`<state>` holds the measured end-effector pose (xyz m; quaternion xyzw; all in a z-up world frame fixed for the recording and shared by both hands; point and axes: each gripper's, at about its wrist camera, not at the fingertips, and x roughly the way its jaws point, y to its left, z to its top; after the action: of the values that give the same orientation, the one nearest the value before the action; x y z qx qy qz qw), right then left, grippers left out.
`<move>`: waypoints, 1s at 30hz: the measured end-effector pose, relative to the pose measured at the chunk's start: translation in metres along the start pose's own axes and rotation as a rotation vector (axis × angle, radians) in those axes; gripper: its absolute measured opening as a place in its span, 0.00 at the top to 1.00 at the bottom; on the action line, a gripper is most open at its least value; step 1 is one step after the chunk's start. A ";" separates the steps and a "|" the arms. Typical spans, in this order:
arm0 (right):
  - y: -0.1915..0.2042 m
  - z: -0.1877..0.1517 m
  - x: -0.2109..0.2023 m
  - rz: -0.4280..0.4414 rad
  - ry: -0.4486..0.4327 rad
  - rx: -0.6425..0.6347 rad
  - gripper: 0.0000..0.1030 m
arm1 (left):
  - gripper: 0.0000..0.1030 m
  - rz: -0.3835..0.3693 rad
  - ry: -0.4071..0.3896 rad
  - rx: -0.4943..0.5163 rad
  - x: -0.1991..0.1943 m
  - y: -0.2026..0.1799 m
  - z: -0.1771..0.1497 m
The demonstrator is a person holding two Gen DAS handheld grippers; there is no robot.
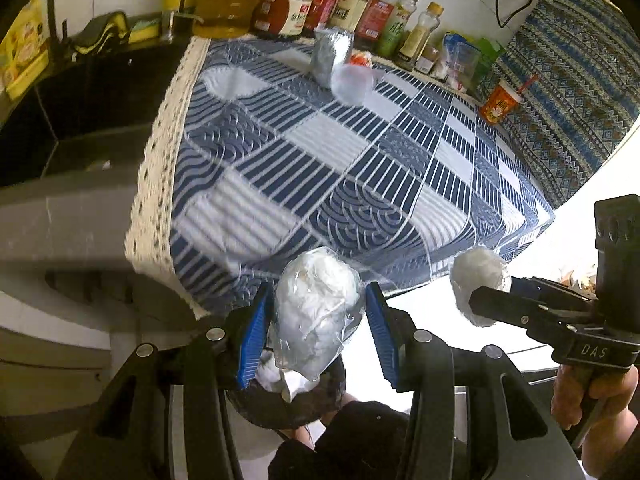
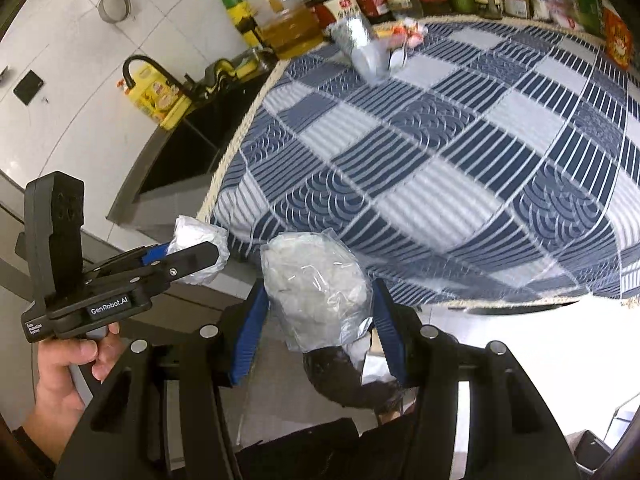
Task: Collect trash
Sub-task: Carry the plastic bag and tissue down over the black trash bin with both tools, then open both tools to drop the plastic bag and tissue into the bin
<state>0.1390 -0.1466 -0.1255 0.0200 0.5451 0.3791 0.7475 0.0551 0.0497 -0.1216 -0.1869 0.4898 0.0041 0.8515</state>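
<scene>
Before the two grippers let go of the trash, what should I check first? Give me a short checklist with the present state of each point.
1. Left gripper holds its plastic-wrapped wad between the blue pads: ok.
2. Right gripper holds its own wrapped wad: ok.
3. Dark bin bag lies below the left wad: ok.
4. Bag also below the right wad in the right wrist view: ok, but its rim is partly hidden.
5. Both wads are past the edge of the tablecloth: ok.
6. All trash collected: not ok, a silver pouch and a clear cup remain on the cloth.
</scene>
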 end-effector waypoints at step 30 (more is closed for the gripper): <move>-0.024 -0.051 0.094 0.000 0.239 0.085 0.49 | 0.56 -0.025 0.257 -0.189 0.091 0.044 -0.101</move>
<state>0.1203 -0.1277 -0.2320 0.0059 0.6459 0.3553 0.6757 0.0102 0.0425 -0.2570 -0.2713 0.5899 0.0159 0.7604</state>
